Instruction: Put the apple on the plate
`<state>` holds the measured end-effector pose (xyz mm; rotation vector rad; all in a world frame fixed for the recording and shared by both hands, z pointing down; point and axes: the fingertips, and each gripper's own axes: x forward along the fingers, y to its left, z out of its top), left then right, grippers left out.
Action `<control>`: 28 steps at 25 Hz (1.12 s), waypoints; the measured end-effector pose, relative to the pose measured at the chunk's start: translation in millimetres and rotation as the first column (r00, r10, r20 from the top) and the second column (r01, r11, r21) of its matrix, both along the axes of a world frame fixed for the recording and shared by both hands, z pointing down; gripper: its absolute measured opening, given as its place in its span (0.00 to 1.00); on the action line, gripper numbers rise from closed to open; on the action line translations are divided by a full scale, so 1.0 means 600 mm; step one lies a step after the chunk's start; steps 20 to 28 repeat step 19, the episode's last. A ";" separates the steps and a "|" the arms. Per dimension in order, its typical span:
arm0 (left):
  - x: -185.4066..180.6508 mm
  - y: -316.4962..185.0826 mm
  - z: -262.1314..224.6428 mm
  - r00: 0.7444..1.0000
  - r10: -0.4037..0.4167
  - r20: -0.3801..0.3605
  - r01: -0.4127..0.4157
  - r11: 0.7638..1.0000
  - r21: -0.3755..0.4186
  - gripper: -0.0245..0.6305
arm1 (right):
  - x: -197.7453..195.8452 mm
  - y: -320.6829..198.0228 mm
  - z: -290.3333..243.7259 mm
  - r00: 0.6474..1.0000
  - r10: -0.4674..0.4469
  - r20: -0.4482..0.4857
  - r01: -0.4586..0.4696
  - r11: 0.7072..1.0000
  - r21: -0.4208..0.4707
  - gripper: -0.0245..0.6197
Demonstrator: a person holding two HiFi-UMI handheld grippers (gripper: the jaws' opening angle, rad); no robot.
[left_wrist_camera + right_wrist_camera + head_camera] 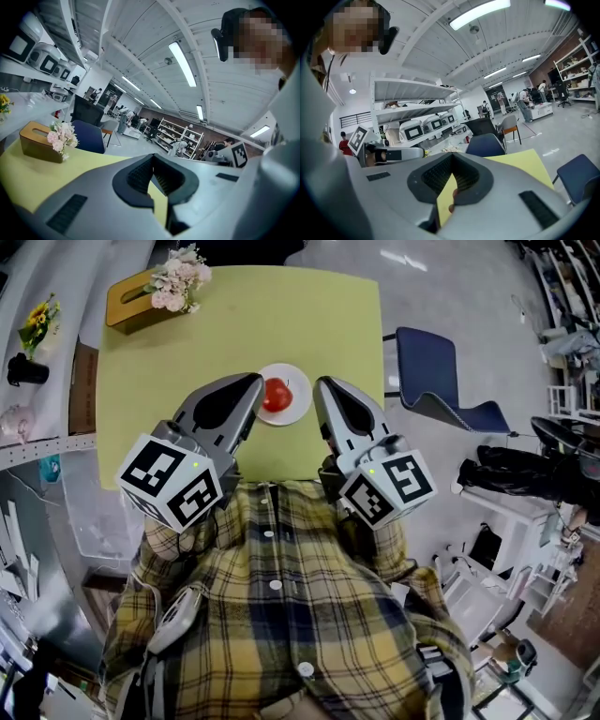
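Note:
A red apple (276, 395) lies on a small white plate (297, 410) near the front edge of the yellow-green table (187, 352). My left gripper (253, 381) hovers just left of the plate, jaws shut with nothing between them. My right gripper (322, 383) hovers just right of the plate, also shut and empty. In the left gripper view the left gripper (153, 157) has its tips meeting over the table. In the right gripper view the right gripper (452, 156) has its tips together, and a small reddish patch (452, 202) shows below them.
A wooden tissue box (129, 302) with a pink flower bunch (178, 282) stands at the table's far left corner. A blue chair (441, 381) is to the right of the table. Shelves with objects (33, 343) run along the left.

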<state>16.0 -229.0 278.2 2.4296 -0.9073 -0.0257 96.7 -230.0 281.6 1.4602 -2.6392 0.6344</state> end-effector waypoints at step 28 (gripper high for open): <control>0.029 -0.057 0.017 0.988 0.133 0.083 -0.130 0.991 -0.040 0.05 | 0.012 -0.010 0.024 0.999 -0.045 -0.028 0.044 0.998 -0.044 0.03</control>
